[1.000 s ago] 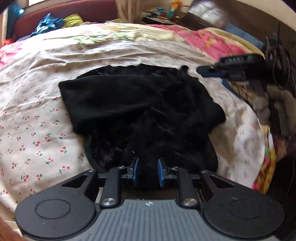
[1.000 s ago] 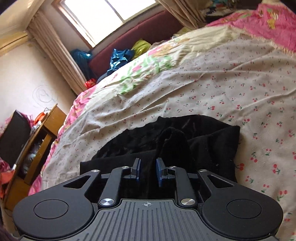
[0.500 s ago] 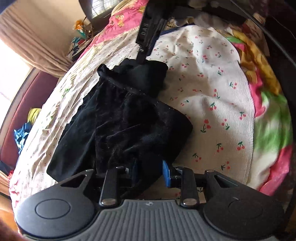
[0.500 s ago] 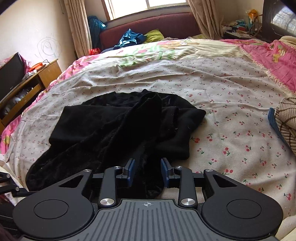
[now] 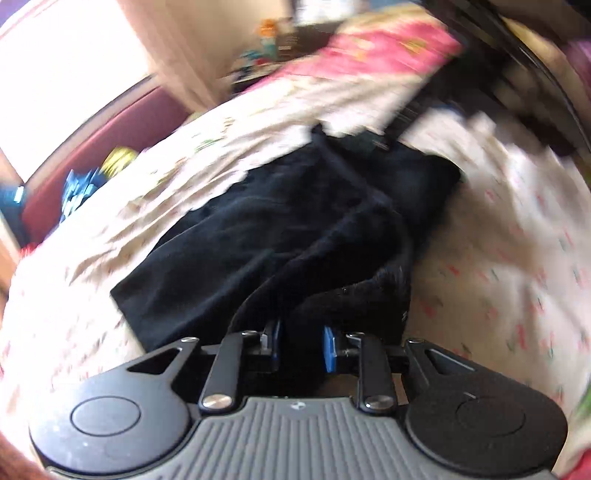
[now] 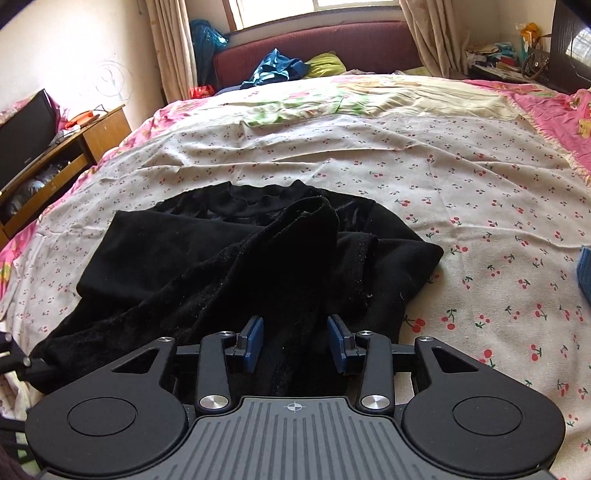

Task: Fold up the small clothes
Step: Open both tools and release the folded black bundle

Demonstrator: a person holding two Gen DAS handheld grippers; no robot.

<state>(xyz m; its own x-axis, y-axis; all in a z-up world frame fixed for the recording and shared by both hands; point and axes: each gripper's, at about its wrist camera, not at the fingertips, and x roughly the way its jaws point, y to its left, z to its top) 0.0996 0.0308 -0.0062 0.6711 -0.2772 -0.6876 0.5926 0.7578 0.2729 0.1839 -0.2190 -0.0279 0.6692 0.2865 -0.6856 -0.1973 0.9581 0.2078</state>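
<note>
My right gripper [image 6: 295, 341], fingers spread, shows the crumpled black velvety garment [image 6: 229, 258] on the cherry-print cotton bedsheet [image 6: 461, 177]; my blurred left gripper [image 5: 301, 345] pinches its thick fold.

You face a bed spread with a cherry-print sheet [image 6: 424, 173], a green floral quilt [image 6: 295, 107] and a pink blanket [image 6: 554, 110] lying beyond it. At the far end, a maroon sofa [image 6: 362, 44] under the window [image 6: 317, 7] holds a blue cloth [image 6: 275, 66] beside a yellow-green one [image 6: 327, 64]. To your left, a wooden cabinet [image 6: 92, 136] carries a dark screen [image 6: 26, 133]. Beige curtains [image 6: 170, 44] hang by the window.
</note>
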